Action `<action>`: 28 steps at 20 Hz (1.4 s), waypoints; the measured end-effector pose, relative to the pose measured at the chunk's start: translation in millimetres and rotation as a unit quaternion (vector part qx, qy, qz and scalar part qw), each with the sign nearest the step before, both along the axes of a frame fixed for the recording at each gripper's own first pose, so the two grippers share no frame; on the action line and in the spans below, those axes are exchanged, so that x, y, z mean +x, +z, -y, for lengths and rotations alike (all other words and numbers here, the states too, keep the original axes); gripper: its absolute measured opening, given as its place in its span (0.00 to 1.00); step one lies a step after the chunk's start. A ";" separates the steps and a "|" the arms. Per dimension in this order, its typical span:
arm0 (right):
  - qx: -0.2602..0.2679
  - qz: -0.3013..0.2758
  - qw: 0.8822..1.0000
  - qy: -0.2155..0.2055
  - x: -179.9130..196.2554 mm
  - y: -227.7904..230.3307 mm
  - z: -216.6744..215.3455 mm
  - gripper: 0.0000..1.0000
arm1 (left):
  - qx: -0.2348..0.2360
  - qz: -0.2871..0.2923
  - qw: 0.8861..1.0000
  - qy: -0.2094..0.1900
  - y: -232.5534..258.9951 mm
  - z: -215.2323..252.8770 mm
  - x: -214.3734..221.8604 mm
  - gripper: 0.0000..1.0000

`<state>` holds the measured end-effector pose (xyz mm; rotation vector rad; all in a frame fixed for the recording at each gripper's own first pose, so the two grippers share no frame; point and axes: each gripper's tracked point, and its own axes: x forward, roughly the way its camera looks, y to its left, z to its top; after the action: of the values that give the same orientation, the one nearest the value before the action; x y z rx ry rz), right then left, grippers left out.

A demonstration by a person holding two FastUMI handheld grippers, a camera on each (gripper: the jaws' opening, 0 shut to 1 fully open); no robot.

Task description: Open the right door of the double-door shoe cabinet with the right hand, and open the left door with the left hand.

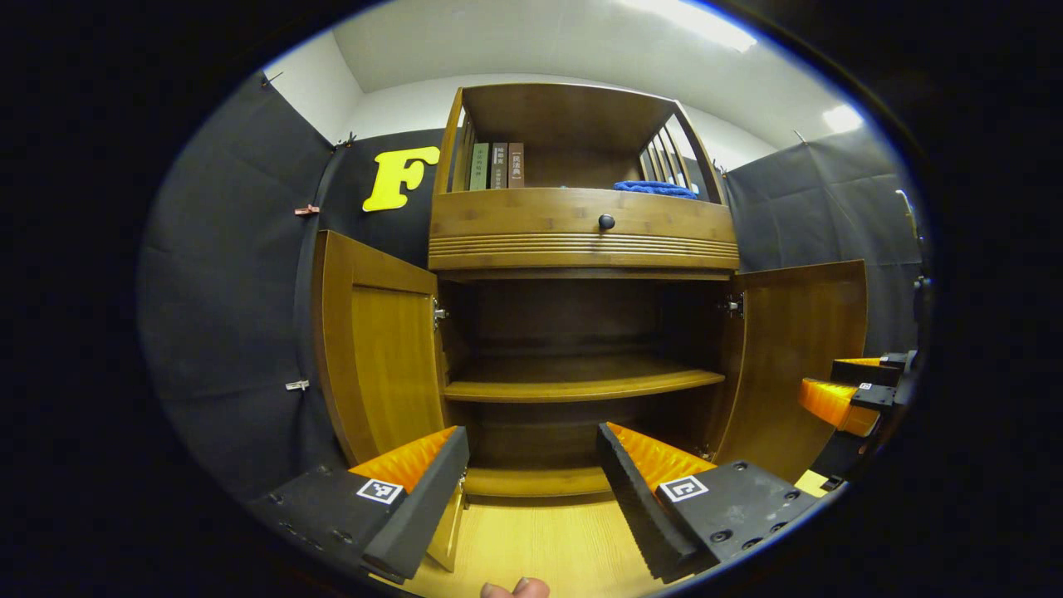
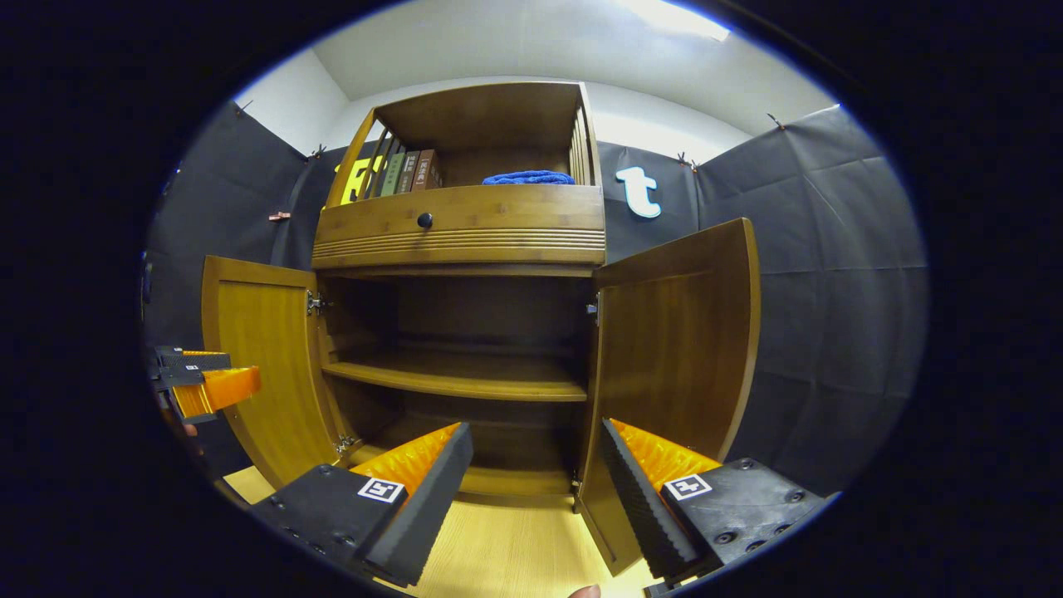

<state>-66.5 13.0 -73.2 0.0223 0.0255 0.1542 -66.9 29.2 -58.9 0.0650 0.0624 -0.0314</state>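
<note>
The wooden shoe cabinet (image 1: 581,237) (image 2: 465,232) stands ahead with both lower doors swung wide. Its left door (image 1: 374,357) (image 2: 262,365) hangs out to the left, and its right door (image 1: 797,357) (image 2: 677,349) hangs out to the right. Inside, a bare shelf (image 1: 581,382) (image 2: 457,378) shows. My left gripper (image 1: 531,490) is open in front of the cabinet's middle, holding nothing. My right gripper (image 2: 536,490) is open too, close to the right door's lower edge. The right gripper (image 1: 855,394) also appears at the edge of the left gripper view, and the left gripper (image 2: 203,382) at the edge of the right gripper view.
A drawer with a black knob (image 1: 606,222) (image 2: 424,220) sits above the doors. The top shelf holds books (image 1: 497,166) (image 2: 411,172) and a folded blue cloth (image 1: 656,188) (image 2: 527,177). Light wooden floor (image 1: 540,548) lies in front. Black cloth walls close in both sides.
</note>
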 end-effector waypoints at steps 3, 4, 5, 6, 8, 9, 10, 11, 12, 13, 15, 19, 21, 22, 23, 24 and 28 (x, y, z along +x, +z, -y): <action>-0.001 0.001 1.000 -0.001 -2.7 -1.4 1.0 0.98 | 0.000 -0.001 1.000 0.000 -1.9 -1.3 -1.8 0.96; -0.001 -0.001 1.000 -0.001 -3.1 -2.4 0.6 0.96 | 0.001 -0.001 1.000 0.000 -1.6 -1.9 -1.8 0.96; -0.001 -0.001 1.000 0.000 -3.7 -3.0 0.0 0.96 | 0.001 0.000 1.000 0.001 -1.8 -2.8 -2.7 0.96; -0.001 -0.002 1.000 0.001 -3.6 -3.4 -1.0 0.96 | 0.001 0.000 1.000 0.002 -1.3 -3.4 -2.8 0.96; -0.002 0.000 1.000 0.002 -1.8 -0.9 -2.0 0.98 | -0.001 0.000 1.000 0.005 -1.3 -5.4 -2.4 0.96; -0.002 0.001 1.000 0.003 -1.1 1.2 -3.2 0.98 | -0.003 -0.001 1.000 0.007 -1.8 -6.5 -2.2 0.96; -0.002 0.003 1.000 0.004 -0.6 2.4 -3.6 0.98 | -0.006 -0.001 1.000 0.007 -0.9 -5.8 -2.0 0.96; -0.002 0.005 1.000 0.004 -0.1 3.9 -3.5 0.98 | -0.006 0.000 1.000 0.006 0.1 -4.8 -0.9 0.96; -0.002 0.005 1.000 0.004 0.9 4.9 -3.3 0.96 | -0.005 0.001 1.000 0.006 1.0 -4.5 -0.5 0.96; -0.001 0.006 1.000 0.004 0.6 6.0 -4.1 0.96 | -0.003 0.002 1.000 0.006 1.4 -4.7 -0.5 0.96; 0.000 0.007 1.000 0.002 -0.7 5.9 -3.4 0.96 | -0.002 0.004 1.000 0.003 2.3 -4.3 -0.9 0.96; -0.003 0.003 1.000 0.001 -4.7 1.4 -3.5 0.96 | -0.001 -0.001 1.000 0.002 -0.6 -4.7 -3.3 0.96; -0.001 0.002 1.000 0.002 -4.8 0.3 -4.1 0.98 | 0.000 -0.001 1.000 0.004 -1.0 -7.0 -4.0 0.96; 0.000 0.002 1.000 0.003 -4.2 1.4 -5.1 0.98 | -0.001 -0.002 1.000 0.006 -1.3 -8.0 -4.6 0.96; 0.000 0.003 1.000 0.003 -3.6 3.1 -6.2 0.98 | -0.003 -0.002 1.000 0.007 -2.0 -8.9 -4.9 0.96; -0.001 0.006 1.000 0.005 -2.9 4.6 -7.3 0.98 | -0.005 -0.001 1.000 0.007 -0.5 -8.9 -4.4 0.96; -0.003 0.006 1.000 0.010 -1.4 3.5 -8.7 0.98 | -0.006 -0.001 1.000 0.013 0.1 -11.1 -3.7 0.96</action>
<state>-67.9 21.7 -69.7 0.0149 0.0141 0.1733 -70.6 40.3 -58.8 0.0521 0.0646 -0.0068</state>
